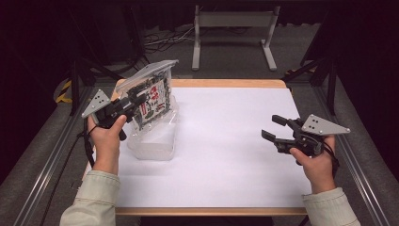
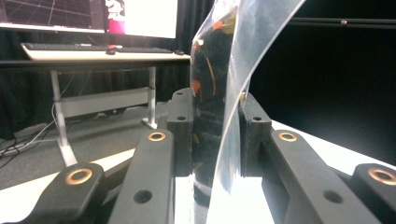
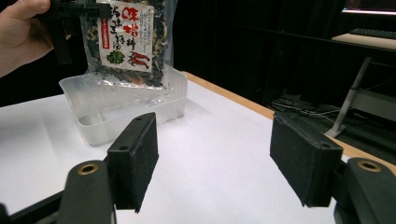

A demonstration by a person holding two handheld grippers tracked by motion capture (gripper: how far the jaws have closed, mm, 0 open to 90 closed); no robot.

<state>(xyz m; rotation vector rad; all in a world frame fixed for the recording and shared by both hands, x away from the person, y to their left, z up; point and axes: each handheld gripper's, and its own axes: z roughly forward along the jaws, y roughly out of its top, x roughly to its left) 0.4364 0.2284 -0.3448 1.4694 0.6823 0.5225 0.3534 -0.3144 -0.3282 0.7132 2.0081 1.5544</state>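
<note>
High view: left gripper [image 1: 137, 100] sits near the table's [image 1: 235, 155] far-left corner, clamped on a bag [image 1: 151, 96] of dried food. The bag is clear plastic with a white label bearing red and black print. It is held roughly upright, top tilted away toward the far edge, bottom edge down inside a clear tub [image 1: 154, 141]. The tub stands on the white tabletop near the left edge, just right of the left hand [image 1: 107, 136]. The right gripper [image 1: 276, 128] hangs over the table near the right edge, well apart from bag and tub, jaws spread with nothing between them. The right hand [image 1: 316, 162] grips it from behind, grey plate on top.

Left gripper view: both pads [image 2: 183, 133] press flat on the bag [image 2: 219, 93] from either side, with plastic film and dark contents pinched between them. Jaws are closed on it, no gap visible. The bag runs up out of the top of the view. A desk [image 2: 93, 53] with a keyboard and monitor stands in the background.

Right gripper view: pads [image 3: 135, 161] stand wide apart and hold nothing, with bare white table [image 3: 210, 168] between them. Farther off, the bag [image 3: 128, 42] hangs from the left gripper [image 3: 86, 11] at its top-left corner, lower part down in the tub [image 3: 121, 109]. Whether the bag's bottom touches the tub floor I can't tell. The tub sits close to the table's wooden edge.
</note>
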